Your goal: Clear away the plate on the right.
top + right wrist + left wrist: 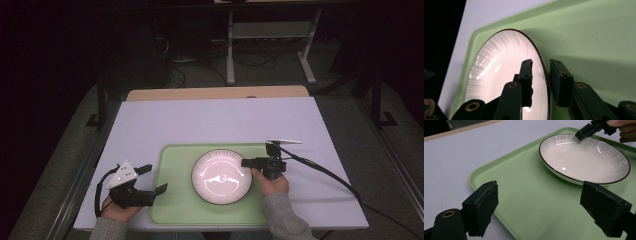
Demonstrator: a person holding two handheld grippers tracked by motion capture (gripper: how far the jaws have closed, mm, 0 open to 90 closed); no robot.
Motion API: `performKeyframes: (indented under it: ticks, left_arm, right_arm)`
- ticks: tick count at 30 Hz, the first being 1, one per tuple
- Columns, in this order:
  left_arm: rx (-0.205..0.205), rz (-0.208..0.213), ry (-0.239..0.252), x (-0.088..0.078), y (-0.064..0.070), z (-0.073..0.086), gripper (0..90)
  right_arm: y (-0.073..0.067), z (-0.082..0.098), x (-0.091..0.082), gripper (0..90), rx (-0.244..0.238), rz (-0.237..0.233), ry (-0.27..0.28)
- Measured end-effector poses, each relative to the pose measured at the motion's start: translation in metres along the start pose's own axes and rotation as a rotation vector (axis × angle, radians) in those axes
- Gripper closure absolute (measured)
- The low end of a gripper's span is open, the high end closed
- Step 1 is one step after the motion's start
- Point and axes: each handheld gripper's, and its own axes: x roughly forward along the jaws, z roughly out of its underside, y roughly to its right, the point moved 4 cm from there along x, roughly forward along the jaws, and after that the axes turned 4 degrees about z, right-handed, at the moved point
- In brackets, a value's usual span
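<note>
A white plate [221,176] with a dark rim lies in the middle of a light green tray [175,200]. My right gripper [246,163] reaches in from the right at the plate's right edge. In the right gripper view its jaws [541,62] straddle the rim of the plate [499,67], one over the bowl and one outside above the tray [586,37], with a small gap to the rim. My left gripper [155,179] rests at the tray's left edge, wide open with nothing between the jaws. Across its own jaws [541,205] the left gripper view faces the plate [584,157], the tray [524,195] and the right gripper [586,131].
The tray sits near the front of a white table top [215,120] with a wooden strip [215,93] along its far edge. A black cable [325,172] trails right from the right gripper. A metal frame [270,40] stands on the dark floor beyond.
</note>
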Motion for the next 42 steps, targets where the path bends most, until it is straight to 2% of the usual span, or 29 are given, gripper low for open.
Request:
performKeyframes:
  ticks: [16,27,42]
  left_arm:
    - [0.000,0.000,-0.003,0.000,0.000,0.000,14.6]
    - [0.002,-0.001,-0.001,-0.001,0.000,0.000,14.6]
    - [0.002,-0.002,-0.001,-0.001,0.000,0.000,14.6]
  right_arm:
    - [0.000,-0.002,-0.015,68.0,-0.049,0.021,0.029]
    - [0.000,-0.003,-0.023,64.0,-0.082,-0.002,0.034]
    - [0.004,-0.006,-0.031,61.9,-0.123,0.029,0.044]
